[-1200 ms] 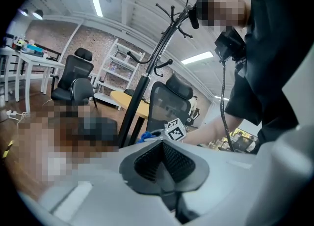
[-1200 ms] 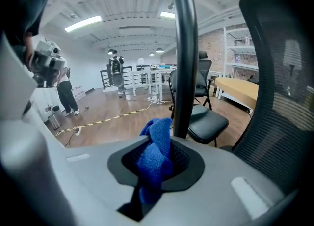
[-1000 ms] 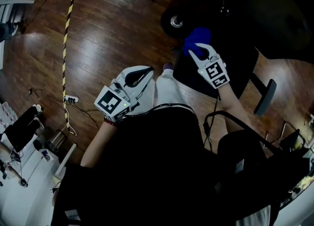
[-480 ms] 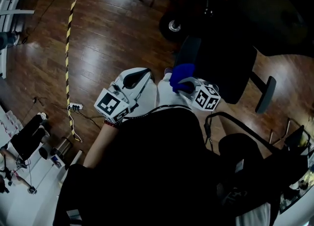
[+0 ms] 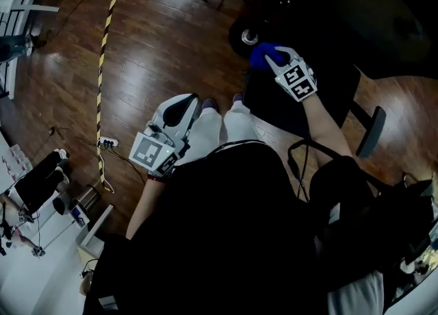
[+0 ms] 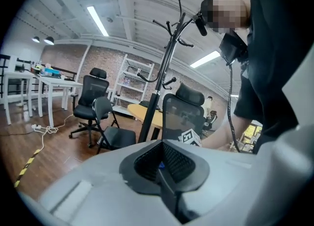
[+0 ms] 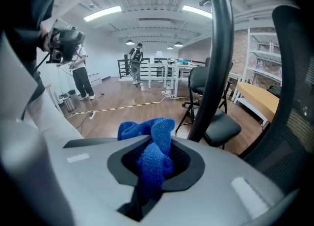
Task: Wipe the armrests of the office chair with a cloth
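- Mostly the black office chair (image 5: 308, 94) melts into shadow; whether the cloth touches an armrest cannot be told.
- Right gripper (image 5: 275, 55) is clenched on the cloth (image 5: 262, 53), a blue fuzzy bunch at the chair's near edge.
- Left gripper (image 5: 190, 101), smooth grey plastic, has its jaws pressed together, empty, over the glossy wood floor (image 5: 157, 46).

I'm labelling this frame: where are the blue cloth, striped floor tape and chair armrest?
blue cloth (image 5: 263, 54): head view, bunched middle.
striped floor tape (image 5: 101, 81): head view, midway along.
chair armrest (image 5: 369, 135): head view, pad's middle.
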